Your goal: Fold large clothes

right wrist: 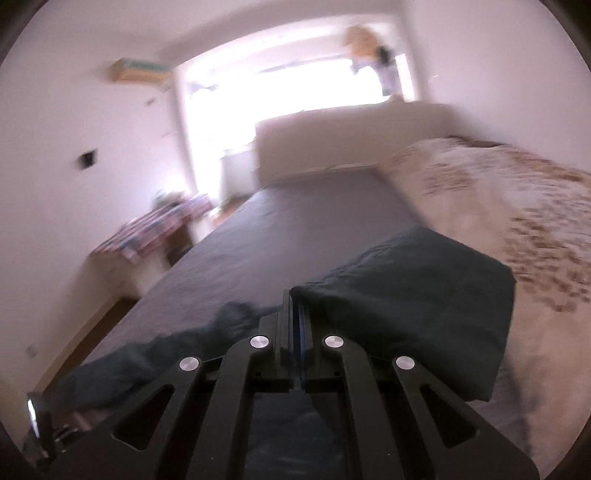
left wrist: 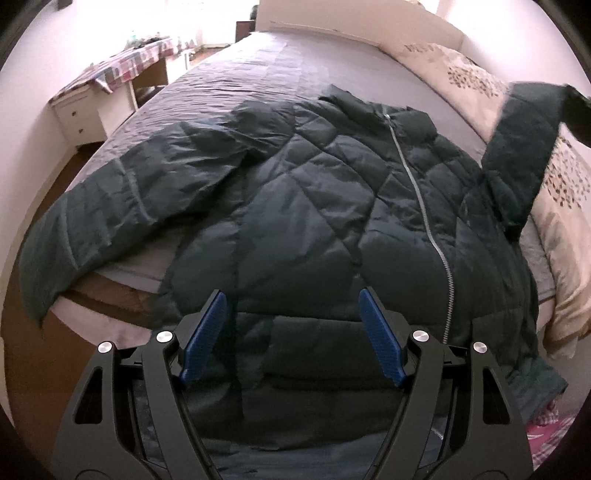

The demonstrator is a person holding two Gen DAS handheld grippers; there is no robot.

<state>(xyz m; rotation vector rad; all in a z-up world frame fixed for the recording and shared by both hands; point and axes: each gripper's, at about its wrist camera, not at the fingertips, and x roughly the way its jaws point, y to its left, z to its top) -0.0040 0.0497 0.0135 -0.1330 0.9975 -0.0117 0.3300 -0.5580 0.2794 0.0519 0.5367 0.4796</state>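
Blue-padded left gripper sits nearest the lens, jaws spread wide and empty, hovering above the hem of the jacket. Jacket is dark green, quilted, lying front-up on the grey bed cover; zipper closed, running up the middle. Long axis runs from the hem at the near edge of the bed to the collar pointing away toward the headboard. One sleeve spreads out to the left, its cuff drooping over the mattress edge. Other sleeve is raised off the bed at the right, in front of a beige patterned duvet.

Right wrist view, motion-blurred: right gripper jaws pressed together on that lifted sleeve, dark fabric draped rightward from the fingertips above the bed. Side table with a checked cloth stands left of the bed
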